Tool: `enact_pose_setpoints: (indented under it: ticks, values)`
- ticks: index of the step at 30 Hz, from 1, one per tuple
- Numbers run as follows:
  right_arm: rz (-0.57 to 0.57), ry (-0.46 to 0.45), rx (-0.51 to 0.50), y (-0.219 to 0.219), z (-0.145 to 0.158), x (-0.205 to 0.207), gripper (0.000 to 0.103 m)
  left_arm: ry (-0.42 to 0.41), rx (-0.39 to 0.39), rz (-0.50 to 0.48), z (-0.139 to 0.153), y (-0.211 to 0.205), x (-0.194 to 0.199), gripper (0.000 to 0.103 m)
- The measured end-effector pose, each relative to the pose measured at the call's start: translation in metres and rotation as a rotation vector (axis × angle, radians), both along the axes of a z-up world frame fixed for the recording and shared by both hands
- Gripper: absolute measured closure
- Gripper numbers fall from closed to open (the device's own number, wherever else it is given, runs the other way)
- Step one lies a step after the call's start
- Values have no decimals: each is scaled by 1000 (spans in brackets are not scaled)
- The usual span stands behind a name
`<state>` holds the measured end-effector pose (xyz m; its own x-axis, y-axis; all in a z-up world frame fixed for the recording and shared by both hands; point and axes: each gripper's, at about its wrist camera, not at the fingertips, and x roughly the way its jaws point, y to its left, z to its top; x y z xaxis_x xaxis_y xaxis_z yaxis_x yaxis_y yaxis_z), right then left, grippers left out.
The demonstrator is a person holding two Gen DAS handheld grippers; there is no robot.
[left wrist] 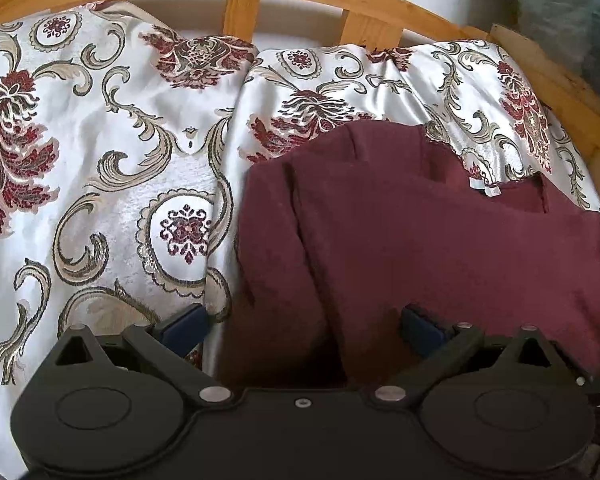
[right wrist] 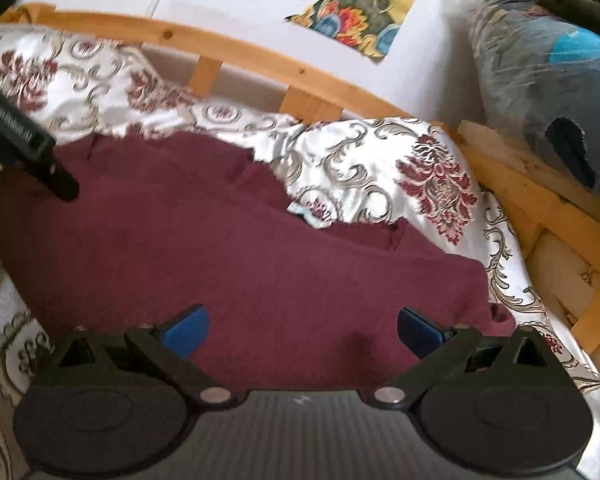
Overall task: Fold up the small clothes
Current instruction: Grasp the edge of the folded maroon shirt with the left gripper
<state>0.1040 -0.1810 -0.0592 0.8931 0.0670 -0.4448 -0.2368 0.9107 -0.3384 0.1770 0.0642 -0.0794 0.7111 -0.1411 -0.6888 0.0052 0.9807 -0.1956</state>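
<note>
A dark red knit garment (left wrist: pixel 420 232) lies spread on a patterned white bedspread (left wrist: pixel 100 140). Its left side is folded over, and a white label (left wrist: pixel 486 189) shows at the neckline. My left gripper (left wrist: pixel 302 330) is open and empty, just above the garment's near left part. In the right wrist view the same garment (right wrist: pixel 240 248) fills the middle. My right gripper (right wrist: pixel 302 330) is open and empty over the garment's near edge. The left gripper's black body (right wrist: pixel 24 140) shows at the left edge of that view.
A wooden slatted bed frame (left wrist: pixel 240 12) runs along the far side and the right (right wrist: pixel 540 208). Plastic-wrapped bundles (right wrist: pixel 548 80) are stacked beyond the bed's right corner. A colourful cloth (right wrist: pixel 360 0) hangs on the white wall.
</note>
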Motion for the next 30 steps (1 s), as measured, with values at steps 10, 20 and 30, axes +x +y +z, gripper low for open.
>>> enact_pose_setpoints:
  ticks: [10, 20, 30]
  values:
    - [3, -8, -18, 2, -4, -2, 0, -95, 26, -18, 10, 4, 1, 9]
    - [4, -7, -22, 3, -4, -3, 0, -5, 46, -111, 4, -7, 5, 27]
    - [5, -6, -22, 3, -4, -3, 0, 73, -27, -37, 10, -6, 7, 51]
